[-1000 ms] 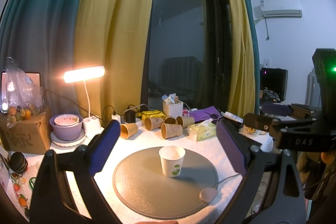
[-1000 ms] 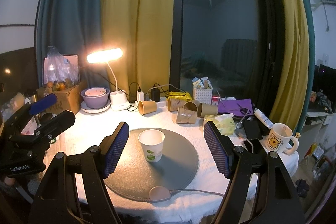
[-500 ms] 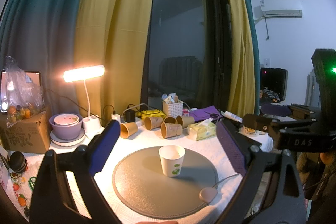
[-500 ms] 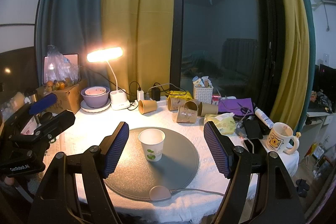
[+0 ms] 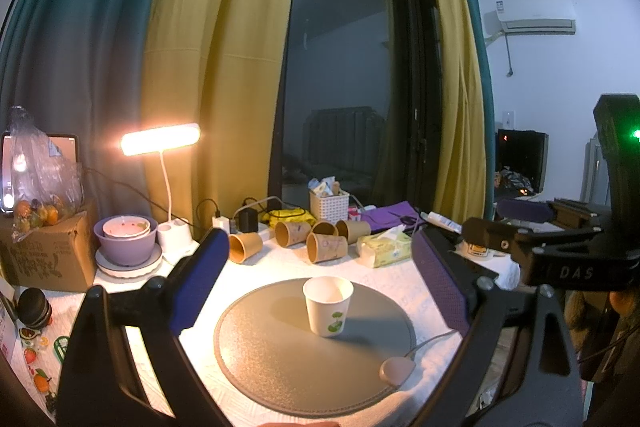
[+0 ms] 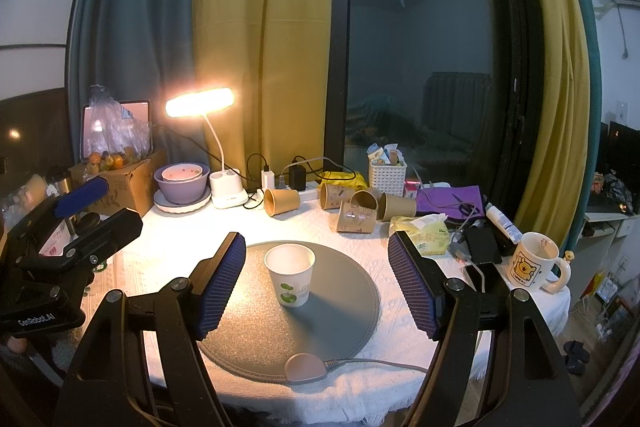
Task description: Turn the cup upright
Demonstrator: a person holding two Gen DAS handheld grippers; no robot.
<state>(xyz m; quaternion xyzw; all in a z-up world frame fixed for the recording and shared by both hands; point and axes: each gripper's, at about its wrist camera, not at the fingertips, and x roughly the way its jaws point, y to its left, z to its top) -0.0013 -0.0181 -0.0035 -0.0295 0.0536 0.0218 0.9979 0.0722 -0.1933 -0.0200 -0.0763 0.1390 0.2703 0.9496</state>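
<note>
Standing upright mid-frame, cup (image 6: 289, 275) untouched; right gripper (image 6: 316, 283) and left gripper (image 5: 320, 291) fingers spread; careless sweep could topple it.

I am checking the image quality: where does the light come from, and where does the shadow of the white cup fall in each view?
Left wrist view: the desk lamp glares, blown out; the white cup casts its shadow rightward on the grey mat. Right wrist view: same lamp glare; the shadow falls right and toward the camera; fisheye bends the curtains.

A lived-in home: yellow curtains (image 6: 264, 39) at a dark window; desk lamp (image 6: 200, 101); cartoon mug (image 6: 534, 261) on the table.
</note>
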